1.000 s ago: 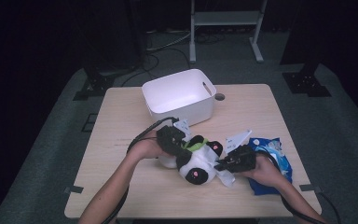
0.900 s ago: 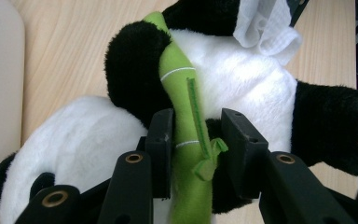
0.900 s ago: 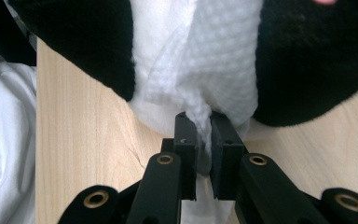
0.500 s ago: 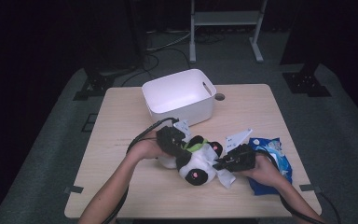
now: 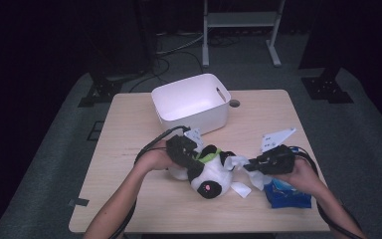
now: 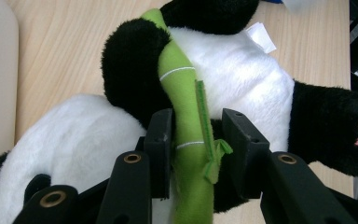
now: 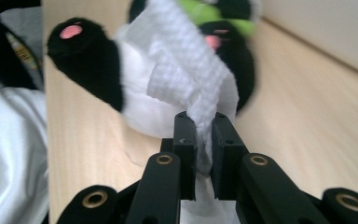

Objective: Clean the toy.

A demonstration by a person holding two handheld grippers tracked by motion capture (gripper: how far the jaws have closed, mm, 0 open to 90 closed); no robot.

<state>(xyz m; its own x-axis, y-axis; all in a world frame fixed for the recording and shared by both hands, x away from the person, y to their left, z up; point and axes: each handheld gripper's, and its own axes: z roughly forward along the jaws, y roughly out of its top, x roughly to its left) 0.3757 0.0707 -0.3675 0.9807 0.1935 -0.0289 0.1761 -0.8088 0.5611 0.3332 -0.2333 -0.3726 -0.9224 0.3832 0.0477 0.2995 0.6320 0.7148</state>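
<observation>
Here, on the wooden table (image 5: 129, 124), a plush panda (image 5: 206, 174) lies on its side toward the near edge, roughly midway between the left and right edges, head pointing to the near edge. Left gripper (image 6: 196, 140) clamped on the green bamboo stalk (image 6: 186, 116) sewn across the panda's chest; both pads press into the felt, stalk upright between them in the left gripper view. In the high view the left gripper (image 5: 183, 148) sits at the panda's far-left side, hand behind it, black cable looping back along the forearm. Right gripper (image 7: 204, 135) pinching a white wipe (image 7: 186, 79), jaws nearly together with the textured sheet squeezed between them; the sheet rises from the jaws and drapes against the panda's white belly. High view: right gripper (image 5: 258, 164) lies just right of the panda, the wipe (image 5: 238, 162) bridging the gap between it and the toy. A second bit of white sheet (image 5: 241, 189) lies flat on the table under that, toward the near edge. Blue wipe packet (image 5: 288, 194) rests near the near right corner, beneath the right hand (image 5: 301, 174). White bin (image 5: 191, 102) stands toward the far edge, just beyond the panda, opening up, a handle slot in its right wall. Panda's black paws with pink pads show in both gripper views.
</observation>
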